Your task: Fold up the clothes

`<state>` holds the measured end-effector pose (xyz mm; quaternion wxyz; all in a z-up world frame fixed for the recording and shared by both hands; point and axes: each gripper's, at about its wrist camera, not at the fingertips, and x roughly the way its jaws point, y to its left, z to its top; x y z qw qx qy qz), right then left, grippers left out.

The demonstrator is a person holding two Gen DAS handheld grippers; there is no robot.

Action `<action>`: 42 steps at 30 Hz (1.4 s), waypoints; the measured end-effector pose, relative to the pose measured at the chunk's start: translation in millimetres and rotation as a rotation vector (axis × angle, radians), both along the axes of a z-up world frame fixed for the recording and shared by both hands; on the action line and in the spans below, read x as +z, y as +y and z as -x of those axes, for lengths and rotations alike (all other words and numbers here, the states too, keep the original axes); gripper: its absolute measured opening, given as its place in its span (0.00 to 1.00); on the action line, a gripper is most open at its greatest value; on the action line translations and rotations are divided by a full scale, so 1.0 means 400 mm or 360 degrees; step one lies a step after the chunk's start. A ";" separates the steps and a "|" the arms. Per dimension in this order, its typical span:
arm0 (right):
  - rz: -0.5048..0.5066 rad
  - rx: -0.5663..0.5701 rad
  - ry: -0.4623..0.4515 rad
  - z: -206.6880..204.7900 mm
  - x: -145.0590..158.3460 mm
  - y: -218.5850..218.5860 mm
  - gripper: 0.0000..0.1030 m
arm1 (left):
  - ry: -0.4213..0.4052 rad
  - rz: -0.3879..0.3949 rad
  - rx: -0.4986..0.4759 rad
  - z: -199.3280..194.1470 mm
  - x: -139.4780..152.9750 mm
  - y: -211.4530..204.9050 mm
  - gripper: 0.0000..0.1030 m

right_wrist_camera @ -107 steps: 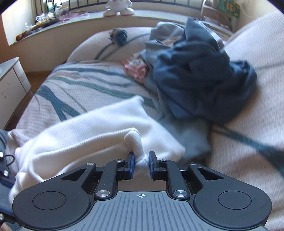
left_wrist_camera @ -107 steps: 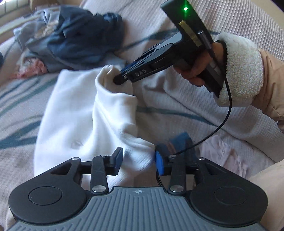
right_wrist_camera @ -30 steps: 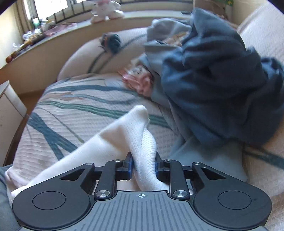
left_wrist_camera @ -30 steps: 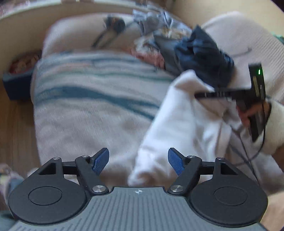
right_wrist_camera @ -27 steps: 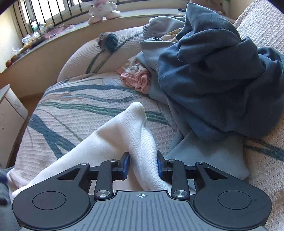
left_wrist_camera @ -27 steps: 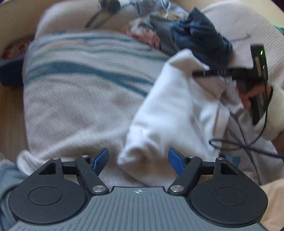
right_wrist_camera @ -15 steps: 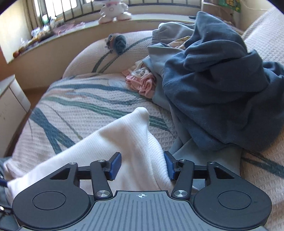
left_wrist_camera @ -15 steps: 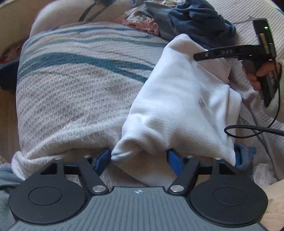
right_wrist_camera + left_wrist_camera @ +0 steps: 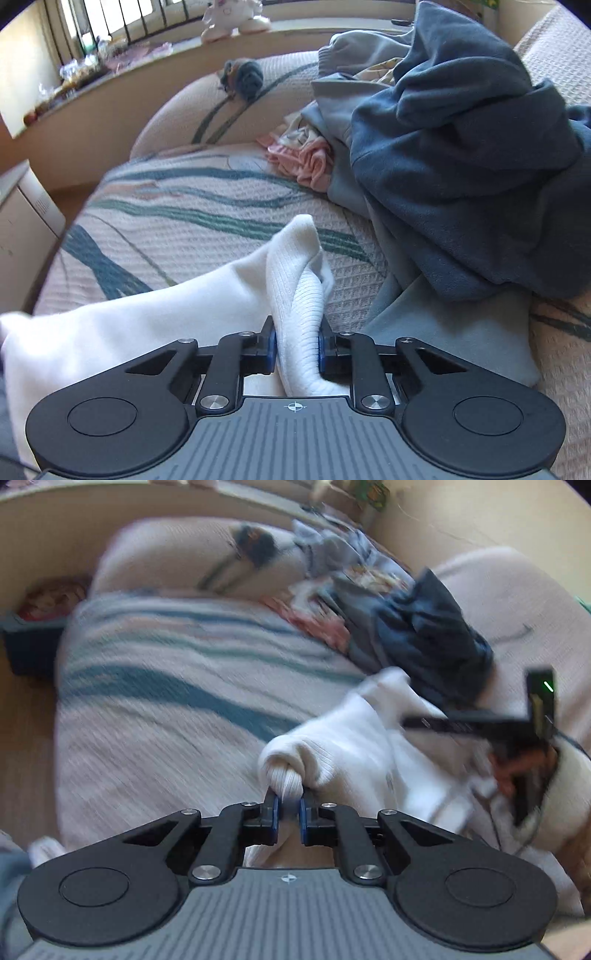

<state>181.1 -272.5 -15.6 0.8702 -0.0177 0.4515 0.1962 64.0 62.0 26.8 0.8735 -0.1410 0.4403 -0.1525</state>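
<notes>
I see the bed (image 9: 177,236) under its striped cream cover, with a dark blue sweatshirt (image 9: 465,177) heaped by a pink garment (image 9: 310,162). The white knit garment (image 9: 122,328) lies across the near part of the cover, strung between my two tools. My left claw (image 9: 287,814) is closing, pinching a bunched corner of it. My right claw (image 9: 295,349) is closing on a ribbed fold, pads pressing both sides.
</notes>
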 end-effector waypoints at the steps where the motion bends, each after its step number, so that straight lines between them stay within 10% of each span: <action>1: -0.0051 -0.0001 0.0009 0.001 0.009 -0.002 0.19 | -0.0007 -0.0007 0.0038 -0.023 0.012 0.026 0.08; 12: -0.0149 -0.0097 -0.0023 -0.024 0.015 0.038 0.18 | -0.0014 -0.0430 0.0128 -0.245 0.004 0.105 0.09; 20: -0.0092 -0.0140 -0.0061 0.025 0.014 -0.033 0.28 | 0.0085 -0.0094 0.0142 -0.129 -0.035 0.155 0.34; 27: -0.0212 -0.0107 -0.0113 -0.016 0.054 -0.052 0.42 | 0.0036 -0.0169 -0.0006 -0.135 -0.002 0.047 0.65; 32: -0.0261 -0.0094 0.0036 -0.077 -0.006 -0.017 0.54 | 0.0190 -0.0069 -0.0027 -0.165 -0.085 0.005 0.60; 34: -0.0240 -0.0051 0.0110 -0.084 -0.035 -0.002 0.52 | 0.0192 0.0004 -0.0034 -0.163 -0.095 0.005 0.28; 37: -0.0207 -0.0037 0.0159 -0.073 -0.052 0.007 0.28 | 0.0217 0.0094 -0.0001 -0.178 -0.086 0.023 0.17; 42: -0.0332 -0.0039 0.0186 -0.065 -0.015 -0.004 0.16 | 0.0133 0.0067 -0.0046 -0.235 -0.010 0.074 0.14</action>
